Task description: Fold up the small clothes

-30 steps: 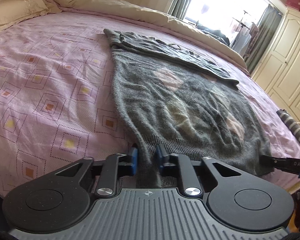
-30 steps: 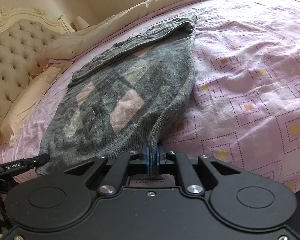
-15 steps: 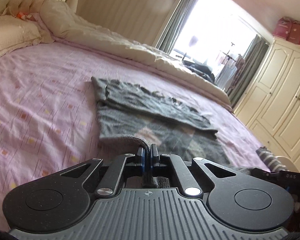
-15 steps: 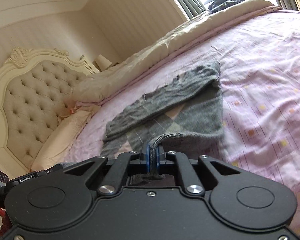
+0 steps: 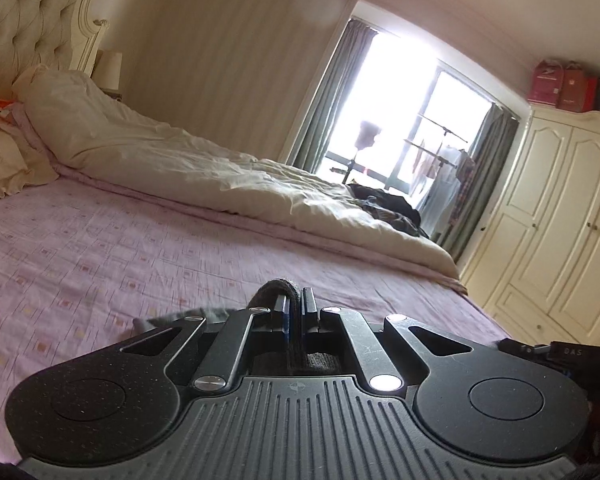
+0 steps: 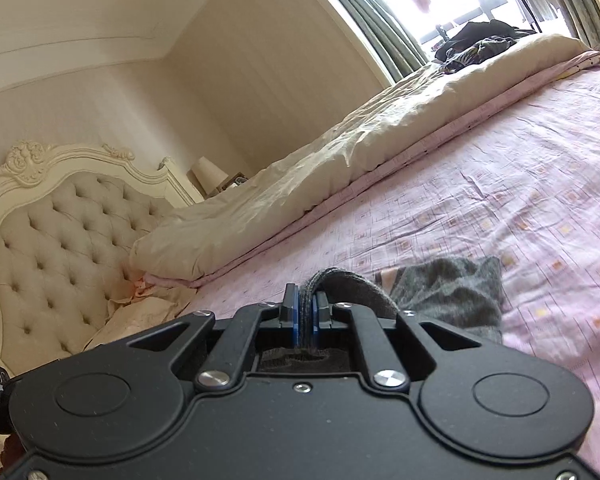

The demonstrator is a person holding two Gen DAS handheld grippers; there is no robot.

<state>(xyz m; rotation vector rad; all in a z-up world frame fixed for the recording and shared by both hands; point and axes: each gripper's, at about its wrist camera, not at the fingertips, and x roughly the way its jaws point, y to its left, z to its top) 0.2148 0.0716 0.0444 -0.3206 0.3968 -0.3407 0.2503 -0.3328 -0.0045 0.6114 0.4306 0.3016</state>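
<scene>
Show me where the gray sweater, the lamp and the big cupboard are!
gray sweater (image 6: 452, 292): right wrist view, on the part lying on the bed.
lamp (image 6: 209, 174): right wrist view, on its shade.
cupboard (image 5: 556, 216): left wrist view, on a door panel.

My left gripper (image 5: 296, 312) is clamped down, its blue-padded fingers (image 5: 285, 314) pressed nearly together with only a thin strip of grey knit between them, pointing toward 12 o'clock in its own view. My right gripper (image 6: 305, 316) is likewise closed tight, its pads (image 6: 296, 318) squeezing a fold of the same knit, which arcs off toward 2 o'clock. Both are tipped upward.
</scene>
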